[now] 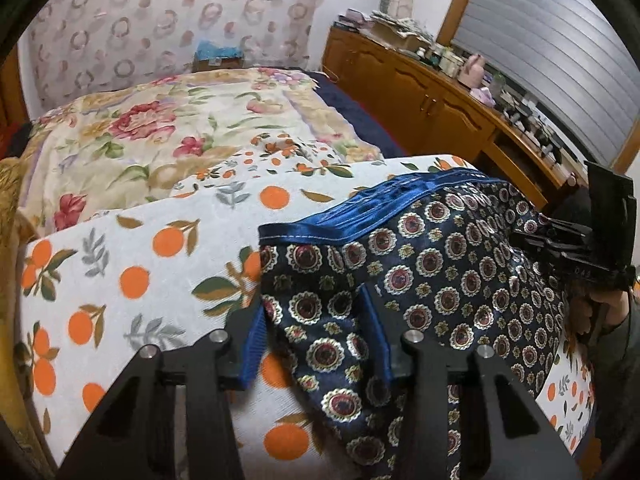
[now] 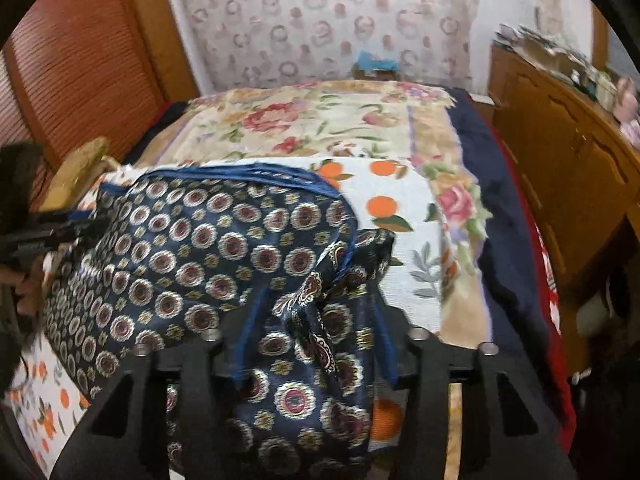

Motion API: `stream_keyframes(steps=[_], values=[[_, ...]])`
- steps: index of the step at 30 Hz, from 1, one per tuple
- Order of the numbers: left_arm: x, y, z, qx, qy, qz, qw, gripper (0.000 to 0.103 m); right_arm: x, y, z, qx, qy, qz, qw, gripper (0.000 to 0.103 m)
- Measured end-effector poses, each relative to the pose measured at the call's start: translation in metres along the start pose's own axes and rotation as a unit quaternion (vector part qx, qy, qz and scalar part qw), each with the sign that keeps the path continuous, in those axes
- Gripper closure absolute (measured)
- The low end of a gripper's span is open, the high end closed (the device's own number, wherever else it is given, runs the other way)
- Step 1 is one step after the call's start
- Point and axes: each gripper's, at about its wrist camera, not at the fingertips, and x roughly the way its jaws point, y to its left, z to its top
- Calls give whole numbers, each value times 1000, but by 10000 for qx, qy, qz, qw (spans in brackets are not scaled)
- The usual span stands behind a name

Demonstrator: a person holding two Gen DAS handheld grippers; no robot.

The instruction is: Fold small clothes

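Dark blue patterned shorts [image 1: 440,280] with a shiny blue waistband [image 1: 372,208] are held up over an orange-print white cloth [image 1: 120,280] on the bed. My left gripper [image 1: 316,340] is shut on the shorts' near left edge, fabric bunched between its blue pads. My right gripper [image 2: 316,328] is shut on the shorts [image 2: 180,240] at their near right corner, with a crumpled fold of fabric between the fingers. The right gripper also shows at the right edge of the left wrist view [image 1: 580,248]; the left shows at the left edge of the right wrist view [image 2: 40,236].
A floral bedspread [image 1: 160,132] covers the bed beyond the cloth. A wooden cabinet [image 1: 420,96] with clutter on top runs along the right. A patterned curtain [image 1: 160,20] hangs behind the bed. A wooden headboard [image 2: 80,60] stands at the left.
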Motion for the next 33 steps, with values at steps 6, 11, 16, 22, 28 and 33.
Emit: stream_keyframes(steps=[6,11,16,22,28,33], values=[[-13,-4,0,19,-163,-244,9996,100,-6,3,-1,78,-86,204,9997,94],[-57,-13,-1,31,-697,-389,9968,100,-34,19,0,37,-575,96,9983,96],[-97,-19,-4,129,-1101,-391,9931,101,-63,40,12,-85,-1013,148,9947,96],[-132,-20,-12,184,-1442,-195,9892,101,-79,71,22,-340,-1235,241,9915,97],[-161,-15,-24,155,-1675,-25,9857,102,-81,94,32,-546,-1332,292,9891,97],[-189,-5,-37,32,-1905,163,9815,102,-84,117,46,-827,-1427,336,9857,97]])
